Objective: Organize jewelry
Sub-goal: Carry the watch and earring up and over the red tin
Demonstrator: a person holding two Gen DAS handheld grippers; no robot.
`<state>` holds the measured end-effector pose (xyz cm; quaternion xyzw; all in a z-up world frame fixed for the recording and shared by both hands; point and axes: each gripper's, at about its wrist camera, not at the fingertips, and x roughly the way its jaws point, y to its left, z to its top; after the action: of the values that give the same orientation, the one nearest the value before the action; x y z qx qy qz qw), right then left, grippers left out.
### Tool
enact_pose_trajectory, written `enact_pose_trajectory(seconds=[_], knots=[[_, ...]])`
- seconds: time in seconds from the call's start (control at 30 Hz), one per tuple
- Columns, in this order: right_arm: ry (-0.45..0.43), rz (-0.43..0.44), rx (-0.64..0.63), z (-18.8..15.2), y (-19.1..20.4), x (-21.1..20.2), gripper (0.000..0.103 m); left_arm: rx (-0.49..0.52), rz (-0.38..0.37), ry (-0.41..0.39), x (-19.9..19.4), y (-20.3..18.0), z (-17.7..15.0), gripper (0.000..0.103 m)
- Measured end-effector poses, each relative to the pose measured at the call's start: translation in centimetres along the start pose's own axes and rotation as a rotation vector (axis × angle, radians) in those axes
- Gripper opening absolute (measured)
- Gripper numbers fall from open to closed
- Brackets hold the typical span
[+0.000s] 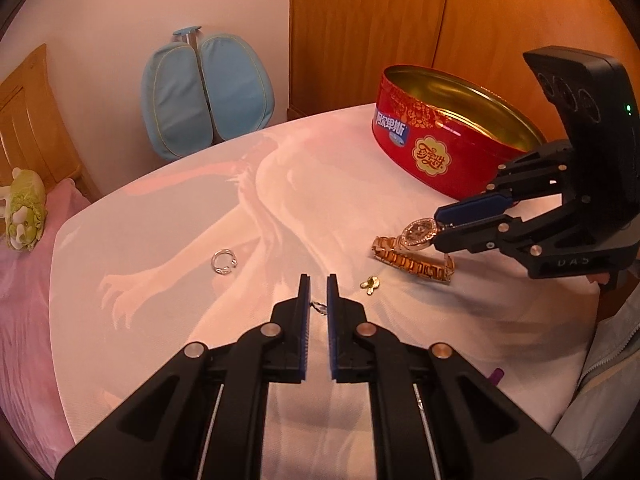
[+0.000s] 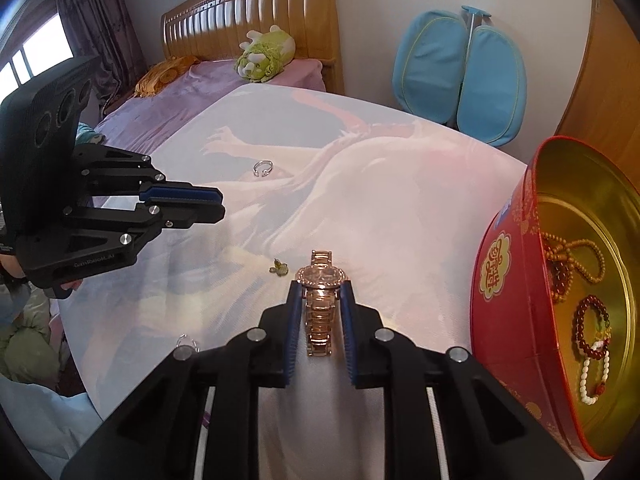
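Note:
A rose-gold watch (image 1: 416, 250) lies on the white printed table. My right gripper (image 1: 438, 222) is shut on the watch (image 2: 320, 300) at its band just behind the dial. My left gripper (image 1: 318, 280) is narrowly open, its jaws either side of a small silver ring (image 1: 319, 307) on the table; whether they touch it is unclear. The left gripper also shows in the right wrist view (image 2: 220, 204). A silver open ring (image 1: 223, 261) lies to the left and a small gold-green charm (image 1: 370, 283) lies to the right. A red round tin (image 1: 448, 136) stands open; it holds several bead bracelets (image 2: 592, 320).
A blue folded cushion seat (image 1: 206, 92) stands by the wall beyond the table. A bed with pink cover (image 2: 208, 80), wooden headboard and a green plush toy (image 2: 264, 54) lies past the table's edge. A wooden wardrobe (image 1: 400, 20) rises behind the tin.

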<state>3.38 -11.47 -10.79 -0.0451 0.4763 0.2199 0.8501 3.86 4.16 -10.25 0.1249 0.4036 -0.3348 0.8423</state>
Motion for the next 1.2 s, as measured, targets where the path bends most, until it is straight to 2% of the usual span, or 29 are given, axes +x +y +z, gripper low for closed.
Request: enact_pose_trajectory(seconds=[0.13,0.3,0.43,0.63,0.73,0.97,1.07,1.2], knots=[[-0.061,0.002,0.009,0.8,-0.3,-2.3,0.020,-0.033,-0.001,-0.028,-1.0,-0.3,1.6,0.008],[-0.184,-0.009,0.048,1.7,-1.6,-6.8,0.020,-0.054,0.005,-0.080,-2.9,-1.4,4.9,0.008],[-0.283,-0.048,0.088,2.1,-3.5,-10.9,0.020,0.001,0.000,-0.102,-3.7,-3.3,8.7,0.008],[-0.378,-0.174,0.172,1.6,-8.1,-15.9,0.020,0.102,-0.045,-0.141,-3.4,-6.9,14.7,0.008],[-0.392,-0.237,0.222,1.1,-10.6,-17.2,0.020,0.159,-0.082,-0.156,-2.8,-9.1,17.4,0.008],[-0.332,-0.333,0.353,-0.5,-16.4,-18.0,0.021,0.233,-0.198,-0.123,0.8,-13.2,21.4,0.008],[-0.305,-0.349,0.386,-0.9,-17.6,-17.9,0.021,0.263,-0.224,-0.087,2.8,-14.5,22.0,0.008],[-0.254,-0.330,0.415,-1.5,-18.0,-17.3,0.021,0.288,-0.253,-0.021,5.0,-15.5,22.1,0.008]])
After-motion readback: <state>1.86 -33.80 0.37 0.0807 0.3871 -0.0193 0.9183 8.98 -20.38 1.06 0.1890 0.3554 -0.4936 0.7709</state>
